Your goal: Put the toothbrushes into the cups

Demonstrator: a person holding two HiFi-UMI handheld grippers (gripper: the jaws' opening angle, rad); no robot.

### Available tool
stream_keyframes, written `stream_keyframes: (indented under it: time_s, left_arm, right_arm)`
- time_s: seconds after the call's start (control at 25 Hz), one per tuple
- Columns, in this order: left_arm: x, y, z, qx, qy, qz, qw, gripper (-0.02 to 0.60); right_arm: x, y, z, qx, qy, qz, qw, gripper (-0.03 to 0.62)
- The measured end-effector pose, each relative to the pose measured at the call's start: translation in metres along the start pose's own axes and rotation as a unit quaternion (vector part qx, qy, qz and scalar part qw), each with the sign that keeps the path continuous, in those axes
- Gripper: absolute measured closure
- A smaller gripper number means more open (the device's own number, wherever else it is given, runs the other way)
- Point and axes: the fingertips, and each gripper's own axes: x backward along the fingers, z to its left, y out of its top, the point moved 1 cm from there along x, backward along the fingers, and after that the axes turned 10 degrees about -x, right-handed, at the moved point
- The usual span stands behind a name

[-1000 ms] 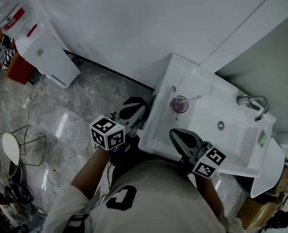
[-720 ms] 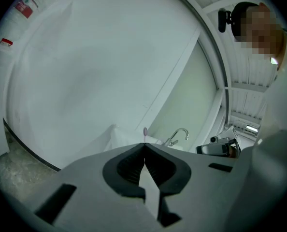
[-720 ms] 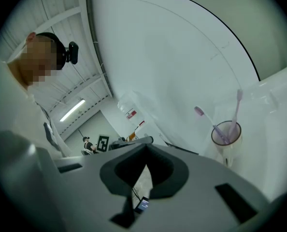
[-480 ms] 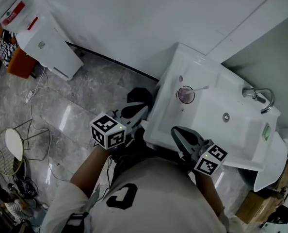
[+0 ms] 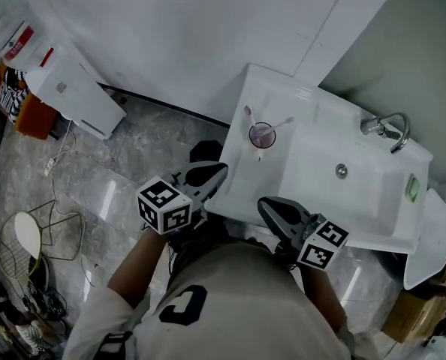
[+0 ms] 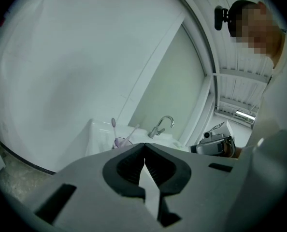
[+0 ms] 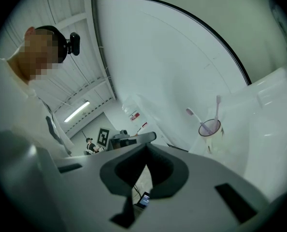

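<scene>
Toothbrushes (image 5: 248,112) stand in the cup (image 5: 262,135), and that was so a moment ago too: nothing about them has changed. The cup sits on the flat ledge of the sink (image 5: 238,182), at the back corner on the left, near the wall. What did change is small. The person has turned a little, so the sink now shows at a new slant. The left gripper (image 5: 221,168) and the right gripper (image 5: 266,207) stay close to the person's body at the front edge of the sink. Both have their fingers pressed together with nothing in them. I think this means the job is done, since no brush is left lying out. Now the count: two toothbrushes, one pink-purple cup, one sink, one tap (image 5: 384,126), and two grippers.
</scene>
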Motion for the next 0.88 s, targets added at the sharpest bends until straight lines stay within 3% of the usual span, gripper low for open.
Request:
stream_keyframes:
  time_s: [0.52,0.72,0.88]
  left_arm:
    - [-0.034,-0.016,-0.079,-0.017,0.009,0.033,0.9993,0.561]
    - [-0.04,-0.003,-0.115,-0.046,-0.01,0.021,0.9987,0.561]
    - [-0.042,-0.011,-0.137,-0.063,-0.006,0.026,0.9977,0.561]
  right_arm:
    - [0.087,-0.013,-0.012,-0.049,0.008,-0.044,0.998,0.585]
    - [0.119,-0.027,-0.011,-0.077,0.0,-0.065,0.995,0.585]
    - [0.146,-0.037,-0.012,-0.087,0.002,-0.06,0.994,0.585]
